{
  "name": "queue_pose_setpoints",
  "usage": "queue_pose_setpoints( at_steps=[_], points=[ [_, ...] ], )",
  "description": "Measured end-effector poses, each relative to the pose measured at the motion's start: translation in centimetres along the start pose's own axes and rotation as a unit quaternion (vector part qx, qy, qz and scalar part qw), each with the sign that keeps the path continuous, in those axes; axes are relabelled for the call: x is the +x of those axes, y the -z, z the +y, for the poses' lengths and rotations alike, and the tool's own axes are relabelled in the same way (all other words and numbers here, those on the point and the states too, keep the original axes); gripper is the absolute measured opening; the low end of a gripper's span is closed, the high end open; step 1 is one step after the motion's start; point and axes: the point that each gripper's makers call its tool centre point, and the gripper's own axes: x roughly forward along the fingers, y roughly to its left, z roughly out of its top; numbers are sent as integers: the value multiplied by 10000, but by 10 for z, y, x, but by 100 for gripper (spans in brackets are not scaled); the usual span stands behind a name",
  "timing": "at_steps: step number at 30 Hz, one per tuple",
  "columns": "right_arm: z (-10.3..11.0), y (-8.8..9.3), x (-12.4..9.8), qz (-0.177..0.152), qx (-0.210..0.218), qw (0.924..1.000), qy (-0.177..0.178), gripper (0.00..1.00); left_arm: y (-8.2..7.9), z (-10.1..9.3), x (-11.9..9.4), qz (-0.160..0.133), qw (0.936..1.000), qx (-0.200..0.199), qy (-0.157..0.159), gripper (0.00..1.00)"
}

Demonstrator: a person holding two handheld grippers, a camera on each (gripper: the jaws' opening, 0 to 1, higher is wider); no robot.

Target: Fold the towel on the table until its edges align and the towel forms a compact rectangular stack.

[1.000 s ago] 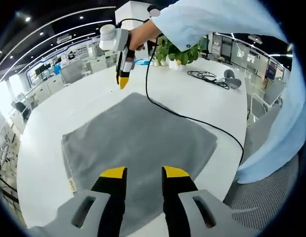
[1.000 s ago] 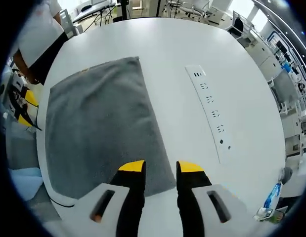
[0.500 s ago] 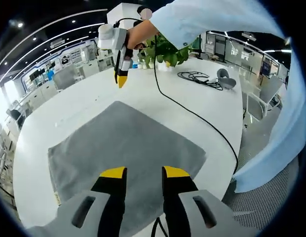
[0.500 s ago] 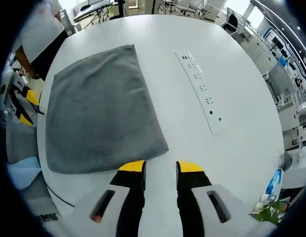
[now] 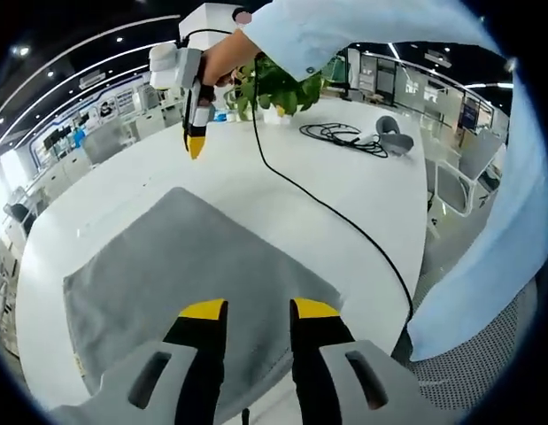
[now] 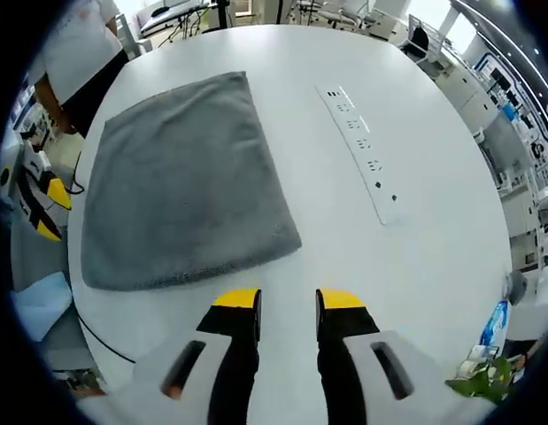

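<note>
In the left gripper view, the left gripper (image 5: 258, 309) has its jaws spread with nothing between them, hovering over the near edge of the grey towel (image 5: 181, 274) lying flat on the white table (image 5: 344, 186). The right gripper (image 5: 195, 144) hangs well beyond the towel, trailing a black cable (image 5: 327, 208). In the right gripper view, the right gripper (image 6: 287, 299) is spread too, empty, with the towel (image 6: 185, 181) ahead and left and a power strip (image 6: 362, 150) ahead-right.

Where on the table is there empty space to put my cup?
Bare table lies past the socket strip, and between the strip and the towel. It is crowded near the plant and coiled cable.
</note>
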Motion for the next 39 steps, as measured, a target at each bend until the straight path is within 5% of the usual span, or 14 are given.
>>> queue_pose_setpoints(
  at_steps=[25,39],
  points=[
    [4,-26,43,-50,-544,9976,-414,25,-2,-35,39,583,9982,-51,95,29],
    [7,-21,69,62,-732,9952,-644,23,13,-45,56,803,9963,-294,47,28]
  ],
)
